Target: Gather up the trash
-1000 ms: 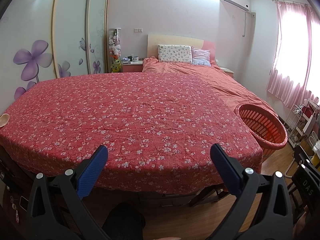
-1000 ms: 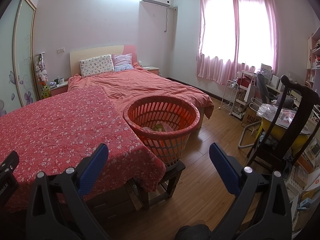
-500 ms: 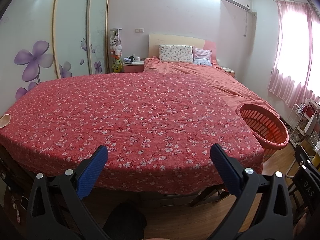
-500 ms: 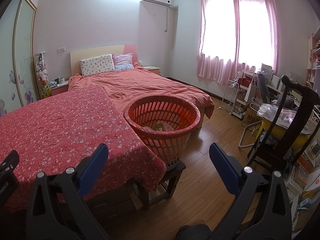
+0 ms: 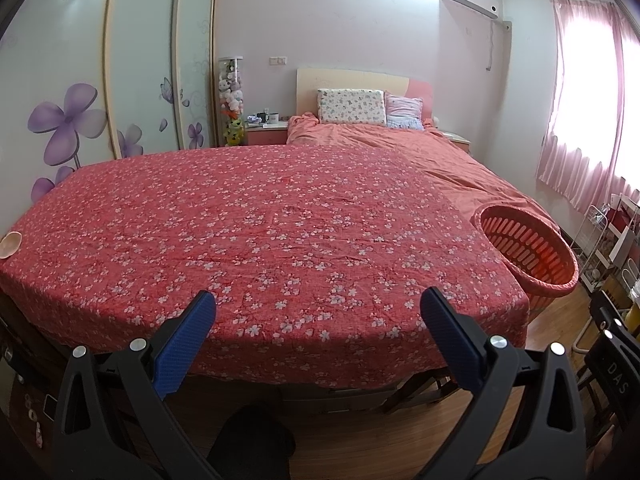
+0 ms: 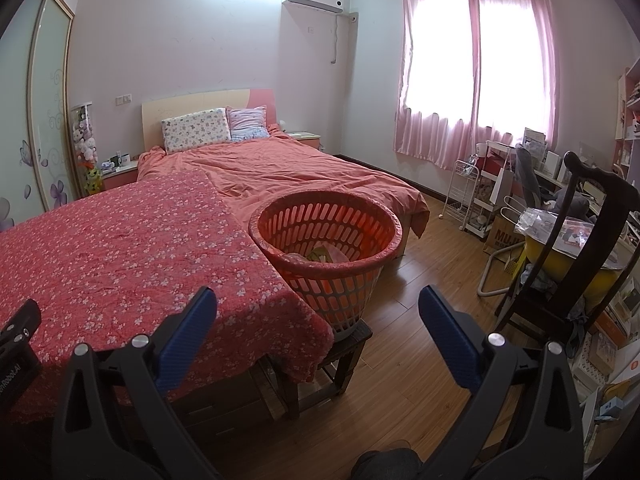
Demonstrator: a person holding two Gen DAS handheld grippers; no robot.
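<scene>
At the far left edge of the left wrist view, a small pale shell-like dish (image 5: pixel 9 244) sits on the flowered red cloth (image 5: pixel 260 232); whether it counts as trash you cannot tell from here. It is the only loose thing on that cloth. The rest of the spread, across the middle of both views, shows no wrappers or scraps.

Your left gripper (image 5: pixel 318 312) hangs low in the frame over the near edge of the cloth, its blue pads (image 5: pixel 184 340) spread wide with nothing between them.

Moving right, the orange slatted basket (image 6: pixel 324 240) stands on a dark wooden stool (image 6: pixel 344 356), just beside the cloth's right corner. Crumpled bags and wrappers (image 6: pixel 320 254) already lie in its bottom, so collection looks largely done.

Your right gripper (image 6: pixel 318 312) points toward the basket, jaws likewise released and empty, well short of the rim.

Far right, the cluttered desk (image 6: pixel 560 236) holds plastic-wrapped items, too jumbled to call trash. What seems left: check the dish, then that desk.
</scene>
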